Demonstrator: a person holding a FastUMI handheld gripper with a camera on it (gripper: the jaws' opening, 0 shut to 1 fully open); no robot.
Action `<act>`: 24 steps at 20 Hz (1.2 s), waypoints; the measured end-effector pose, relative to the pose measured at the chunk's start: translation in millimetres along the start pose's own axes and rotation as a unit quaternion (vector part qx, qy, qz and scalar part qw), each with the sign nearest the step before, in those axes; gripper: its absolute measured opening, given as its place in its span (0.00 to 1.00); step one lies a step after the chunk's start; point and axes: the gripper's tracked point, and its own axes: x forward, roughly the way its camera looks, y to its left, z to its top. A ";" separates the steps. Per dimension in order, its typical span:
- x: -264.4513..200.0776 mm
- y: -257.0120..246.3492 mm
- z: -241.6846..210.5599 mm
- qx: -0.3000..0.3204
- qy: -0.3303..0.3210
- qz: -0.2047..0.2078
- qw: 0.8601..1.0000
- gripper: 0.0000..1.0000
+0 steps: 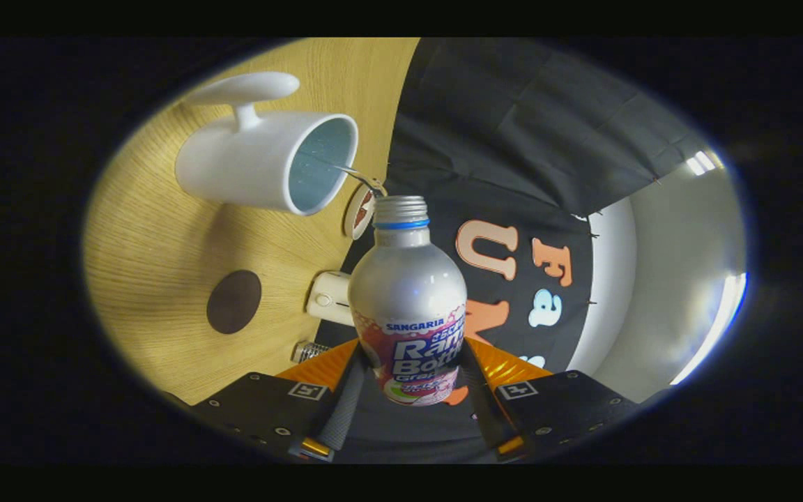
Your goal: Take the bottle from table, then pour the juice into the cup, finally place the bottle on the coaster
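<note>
You've got the bottle (408,300) clamped and tipped toward the cup (269,164).
Your gripper (410,380) is closed on the bottle's lower body, both fingers pressing (cap off). The bottle's mouth sits just beside the cup's rim; the dark coaster (233,301) lies on the table (143,244), apart from the bottle.

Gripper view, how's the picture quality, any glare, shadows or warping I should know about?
Gripper view: fisheye bends the table edge and rolls the scene sideways; soft glare sits on the bottle shoulder, held between the claw fingers; the cup throws a shadow on the wood toward the coaster; a bright strip burns out beyond the cloth; focus is fairly sharp on the bottle.
</note>
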 end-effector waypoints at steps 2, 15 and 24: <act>0.3 -0.5 -0.7 -0.004 -0.001 -0.001 1.000 0.73; 2.5 -4.1 -1.4 -0.041 -0.016 -0.019 0.999 0.73; 5.2 -11.8 -4.0 -0.068 -0.026 -0.033 0.997 0.73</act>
